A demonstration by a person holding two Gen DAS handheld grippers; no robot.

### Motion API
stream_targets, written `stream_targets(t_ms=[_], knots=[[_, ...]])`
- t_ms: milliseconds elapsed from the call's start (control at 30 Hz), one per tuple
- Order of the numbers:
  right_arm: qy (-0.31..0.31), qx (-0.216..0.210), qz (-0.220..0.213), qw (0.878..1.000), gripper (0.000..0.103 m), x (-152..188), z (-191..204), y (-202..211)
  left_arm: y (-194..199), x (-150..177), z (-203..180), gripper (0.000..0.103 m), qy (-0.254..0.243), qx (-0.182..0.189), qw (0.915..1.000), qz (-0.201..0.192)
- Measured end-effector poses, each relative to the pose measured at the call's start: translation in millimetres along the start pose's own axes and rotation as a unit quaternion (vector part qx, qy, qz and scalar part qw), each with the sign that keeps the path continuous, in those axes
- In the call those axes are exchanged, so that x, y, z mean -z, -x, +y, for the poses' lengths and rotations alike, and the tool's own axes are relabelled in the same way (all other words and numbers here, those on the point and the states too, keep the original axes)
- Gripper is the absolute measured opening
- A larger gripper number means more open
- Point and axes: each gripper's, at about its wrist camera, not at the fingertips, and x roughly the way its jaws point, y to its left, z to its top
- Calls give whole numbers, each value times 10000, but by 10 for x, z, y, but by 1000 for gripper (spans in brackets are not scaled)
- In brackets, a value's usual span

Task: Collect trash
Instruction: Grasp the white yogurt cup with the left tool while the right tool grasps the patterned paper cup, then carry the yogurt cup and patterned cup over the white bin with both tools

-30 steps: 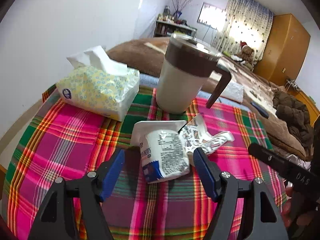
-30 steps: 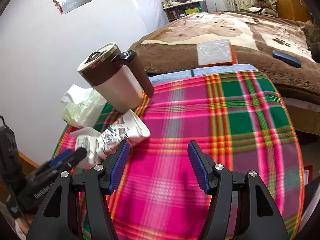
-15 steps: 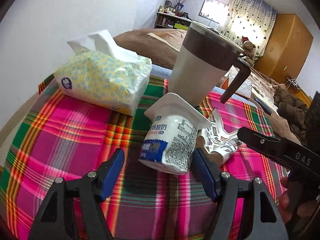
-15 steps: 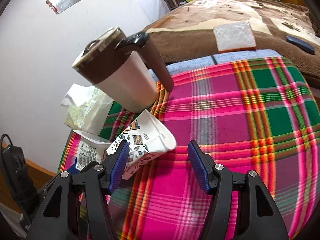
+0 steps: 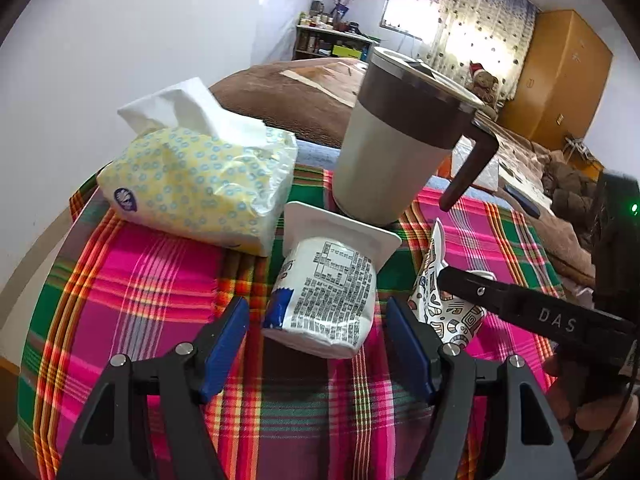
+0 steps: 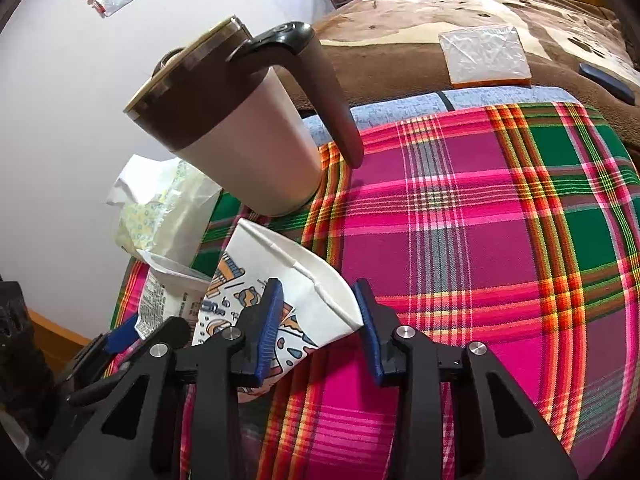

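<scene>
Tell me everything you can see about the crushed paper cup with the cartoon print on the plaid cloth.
The paper cup is white, thin paper, printed with small blue, orange and black cartoon figures. It is flattened and creased, lying on its side on the plaid tablecloth, rim toward the brown-and-cream mug, just short of it. The yogurt cup lies beside it. The right claw straddles it, closing; its blue pads meet the crumpled paper on both sides.

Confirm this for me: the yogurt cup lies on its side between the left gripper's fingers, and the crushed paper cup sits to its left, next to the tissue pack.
One thing is wrong: the paper cup lies to the right of the yogurt cup, away from the tissue pack. The left wrist view shows it. The yogurt cup does lie on its side between the left gripper's fingers.
</scene>
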Motion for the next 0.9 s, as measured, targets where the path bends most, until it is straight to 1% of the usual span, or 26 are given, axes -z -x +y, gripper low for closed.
stream_targets(t_ms=[133,233,267,300,333,467,633,900], knots=[[111,6,-98,9999,33,12,-58,86,-75,-24,23,73,12,23,10000,71],[219,104,-220,9995,31,9,-91,171,-114,-31,57,71,56,49,9999,125],[231,131,-260,9993,30,4,-105,195,-117,-29,59,69,79,42,9999,123],[210,148,-296,9992,30,-3,-133,222,-126,-35,60,60,90,39,9999,130],[176,149,-308,9993,30,-6,-160,241,-132,-37,55,58,75,52,9999,133],[152,188,-364,9990,30,12,-206,290,-103,-18,1,58,-2,-53,10000,62],[178,213,-457,9986,29,61,-217,400,14,23,-102,58,-31,-18,10000,-32],[173,268,-624,9975,23,169,-224,661,305,150,-297,58,-132,83,9997,-203]])
